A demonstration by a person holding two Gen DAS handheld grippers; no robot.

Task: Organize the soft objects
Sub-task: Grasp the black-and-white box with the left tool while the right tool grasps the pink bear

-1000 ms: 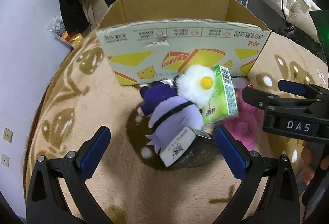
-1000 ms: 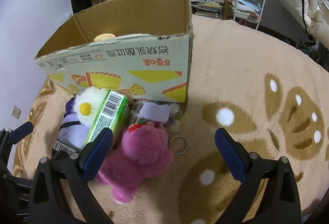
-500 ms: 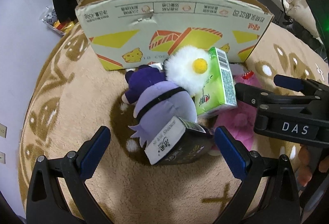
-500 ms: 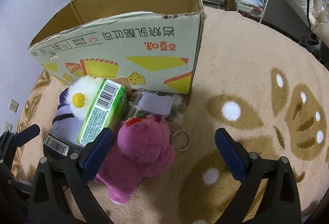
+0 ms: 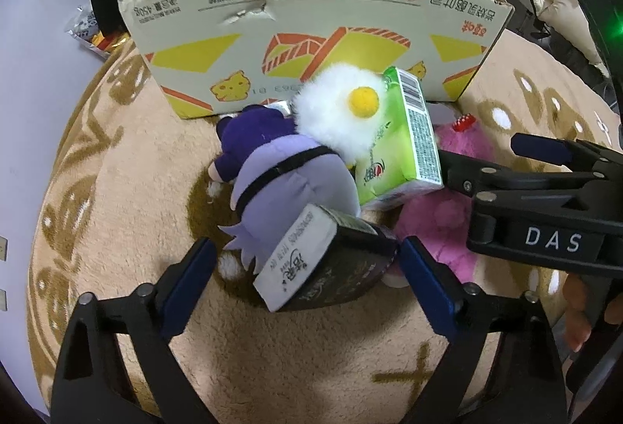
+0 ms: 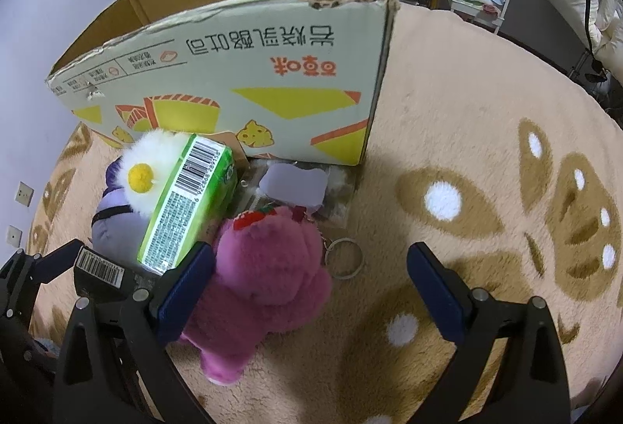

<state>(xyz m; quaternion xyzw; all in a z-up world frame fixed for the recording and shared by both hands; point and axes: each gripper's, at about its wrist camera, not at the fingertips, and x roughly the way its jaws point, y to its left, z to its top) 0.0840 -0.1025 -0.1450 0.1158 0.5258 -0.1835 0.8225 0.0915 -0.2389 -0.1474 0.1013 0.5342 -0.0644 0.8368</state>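
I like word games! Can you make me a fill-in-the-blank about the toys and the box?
1. The pink plush has a metal ____ beside it.
2. The fluffy egg has a ____ middle.
3. The toys lie in front of a cardboard ____.
4. Both hand-held grippers are ____.

Missing words: keyring; yellow; box; open

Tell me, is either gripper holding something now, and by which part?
Nothing is held. The left gripper is open around the dark packet; the right gripper is open beside the pink plush.

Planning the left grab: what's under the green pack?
The green pack leans on the purple doll and pink plush, with the egg plush against it. Anything beneath stays hidden.
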